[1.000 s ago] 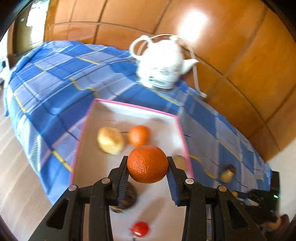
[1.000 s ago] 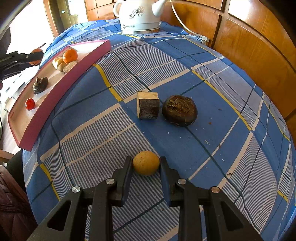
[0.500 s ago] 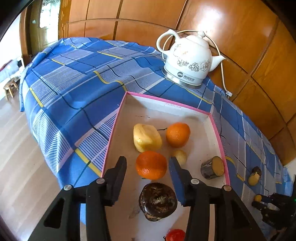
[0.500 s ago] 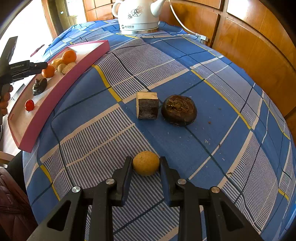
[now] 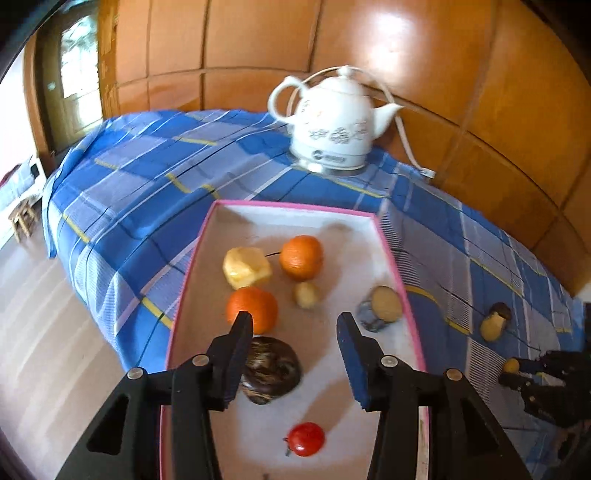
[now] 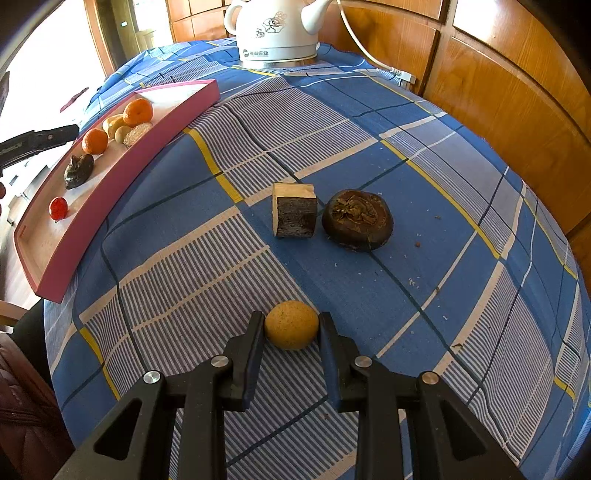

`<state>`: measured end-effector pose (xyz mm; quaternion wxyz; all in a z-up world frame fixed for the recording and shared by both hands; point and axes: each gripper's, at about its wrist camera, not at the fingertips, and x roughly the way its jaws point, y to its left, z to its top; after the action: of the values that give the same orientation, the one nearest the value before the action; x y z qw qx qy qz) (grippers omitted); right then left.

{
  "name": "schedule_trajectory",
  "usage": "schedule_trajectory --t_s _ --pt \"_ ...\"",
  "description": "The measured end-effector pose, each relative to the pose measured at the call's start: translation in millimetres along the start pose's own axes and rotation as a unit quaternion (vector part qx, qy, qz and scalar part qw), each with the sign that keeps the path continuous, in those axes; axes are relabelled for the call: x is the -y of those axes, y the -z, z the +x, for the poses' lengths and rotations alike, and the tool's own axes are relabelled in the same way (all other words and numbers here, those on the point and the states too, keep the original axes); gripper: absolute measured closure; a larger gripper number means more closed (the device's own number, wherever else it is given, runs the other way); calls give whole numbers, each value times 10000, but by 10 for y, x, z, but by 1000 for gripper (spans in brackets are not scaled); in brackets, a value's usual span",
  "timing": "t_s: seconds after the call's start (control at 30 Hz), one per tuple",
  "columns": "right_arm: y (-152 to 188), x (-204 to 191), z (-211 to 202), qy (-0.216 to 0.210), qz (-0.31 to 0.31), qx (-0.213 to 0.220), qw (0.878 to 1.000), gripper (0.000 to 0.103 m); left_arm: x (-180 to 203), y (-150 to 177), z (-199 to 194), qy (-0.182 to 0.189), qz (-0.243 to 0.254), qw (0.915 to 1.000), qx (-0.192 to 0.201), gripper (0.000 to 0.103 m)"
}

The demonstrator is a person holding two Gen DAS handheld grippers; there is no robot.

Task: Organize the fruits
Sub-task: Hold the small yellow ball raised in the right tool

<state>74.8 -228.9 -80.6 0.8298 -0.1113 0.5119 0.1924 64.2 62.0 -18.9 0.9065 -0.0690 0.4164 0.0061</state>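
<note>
A pink-rimmed tray (image 5: 391,254) (image 6: 122,170) holds two oranges (image 5: 252,308) (image 5: 301,256), a yellow chunk (image 5: 246,267), a small pale fruit (image 5: 306,294), a cut brown piece (image 5: 384,308), a dark round fruit (image 5: 271,369) and a red tomato (image 5: 306,438). My left gripper (image 5: 295,332) is open and empty above the tray, just right of the nearer orange. My right gripper (image 6: 291,334) is shut on a small yellow fruit (image 6: 291,325) resting on the blue checked cloth (image 6: 369,122). A cut brown block (image 6: 294,215) and a dark round fruit (image 6: 357,219) lie beyond it.
A white electric kettle (image 5: 334,125) (image 6: 275,31) with a cord stands at the table's far edge against wooden wall panels. The tray lies along the table's left edge, with floor below. A dark red seat (image 6: 22,413) sits at the near left.
My left gripper lowered the orange into the tray, opened and let it go, then drew back and to the right. My right gripper stayed shut on the yellow fruit.
</note>
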Motion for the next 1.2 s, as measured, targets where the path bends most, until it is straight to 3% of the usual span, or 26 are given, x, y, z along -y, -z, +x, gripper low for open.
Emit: schedule_trajectory --t_s 0.43,1.2 --pt "9 -11 -10 26 -28 15 10000 74 311 53 -73 149 519 9985 68 55" --pt "8 -1 -11 6 -28 40 10000 74 378 97 -78 227 592 9980 33 55"
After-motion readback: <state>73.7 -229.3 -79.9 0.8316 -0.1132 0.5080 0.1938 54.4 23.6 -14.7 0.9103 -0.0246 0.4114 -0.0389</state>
